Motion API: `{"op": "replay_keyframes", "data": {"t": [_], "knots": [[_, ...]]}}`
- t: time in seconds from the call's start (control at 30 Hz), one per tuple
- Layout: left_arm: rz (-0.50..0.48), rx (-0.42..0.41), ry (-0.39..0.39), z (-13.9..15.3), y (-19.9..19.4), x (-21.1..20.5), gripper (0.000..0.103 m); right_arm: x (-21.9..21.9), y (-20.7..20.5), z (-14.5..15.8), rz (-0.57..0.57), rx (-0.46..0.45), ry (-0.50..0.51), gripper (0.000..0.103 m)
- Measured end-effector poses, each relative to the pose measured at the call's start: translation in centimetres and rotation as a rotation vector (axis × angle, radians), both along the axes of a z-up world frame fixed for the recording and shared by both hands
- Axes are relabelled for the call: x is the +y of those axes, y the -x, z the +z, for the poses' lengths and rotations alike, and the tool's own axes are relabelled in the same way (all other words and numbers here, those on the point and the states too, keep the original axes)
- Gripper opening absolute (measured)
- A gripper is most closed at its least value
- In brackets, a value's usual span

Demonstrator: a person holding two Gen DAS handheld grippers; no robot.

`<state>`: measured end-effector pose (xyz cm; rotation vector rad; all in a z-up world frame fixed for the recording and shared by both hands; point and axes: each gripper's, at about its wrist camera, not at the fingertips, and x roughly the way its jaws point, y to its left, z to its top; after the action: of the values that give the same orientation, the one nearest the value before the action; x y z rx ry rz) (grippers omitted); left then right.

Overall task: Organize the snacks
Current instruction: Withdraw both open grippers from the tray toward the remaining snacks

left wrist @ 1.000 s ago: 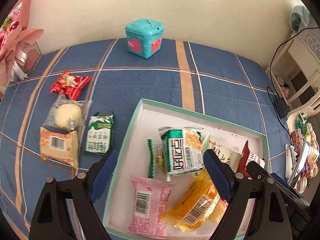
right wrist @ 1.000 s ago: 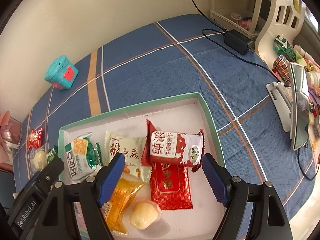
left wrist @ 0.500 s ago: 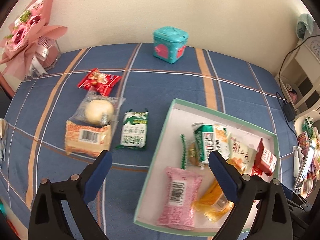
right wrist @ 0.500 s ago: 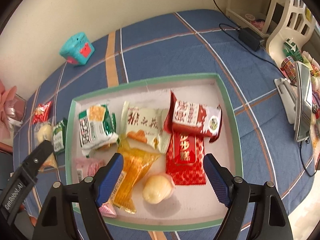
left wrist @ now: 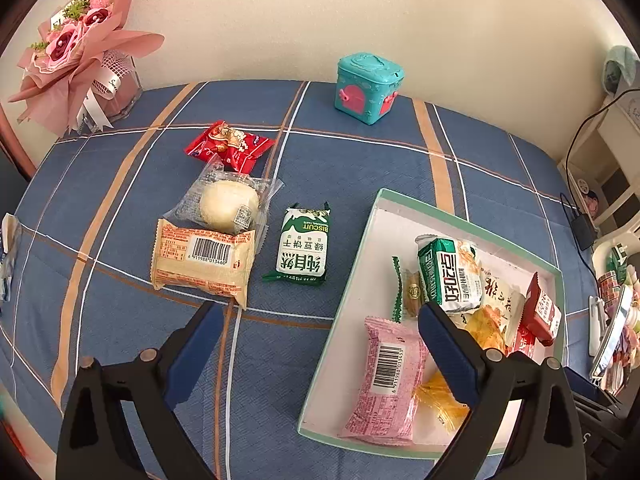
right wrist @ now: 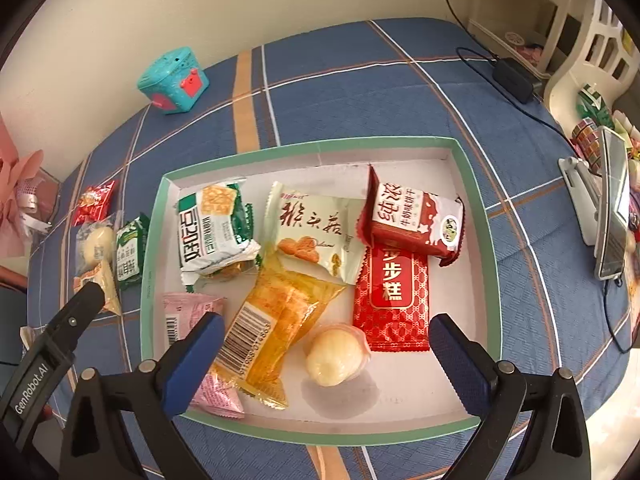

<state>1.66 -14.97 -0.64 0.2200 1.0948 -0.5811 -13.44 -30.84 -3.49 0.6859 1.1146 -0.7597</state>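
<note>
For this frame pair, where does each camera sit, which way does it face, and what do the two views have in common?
Left wrist: rides the left hand-held gripper, angled steeply down at loose snacks on the blue plaid cloth, the green biscuit pack among them; its own open blue-padded fingers show.
Right wrist: rides the right hand-held gripper, steeply down over the green-rimmed tray; its open fingers and the left one's black finger show.
Shared: the tray, teal toy box, biscuit pack.

Seven snack packets (right wrist: 292,328) lie in one tray (right wrist: 486,240), four snack packets (left wrist: 302,246) outside it.
</note>
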Motion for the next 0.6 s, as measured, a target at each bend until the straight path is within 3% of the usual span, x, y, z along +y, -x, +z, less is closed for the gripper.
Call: {"op": "replay_keyframes", "data": {"t": [0.37, 0.6], "knots": [[0.003, -0.030, 0.061, 0.7, -0.7, 0.4, 0.099, 0.5, -0.8, 0.7, 0.017, -0.075, 0.011, 0.103], [-0.017, -0.052, 0.055, 0.8, -1.4, 0.6, 0.099, 1.4, -1.6, 1.3, 0.059, -0.158, 0.028, 0.103]]}}
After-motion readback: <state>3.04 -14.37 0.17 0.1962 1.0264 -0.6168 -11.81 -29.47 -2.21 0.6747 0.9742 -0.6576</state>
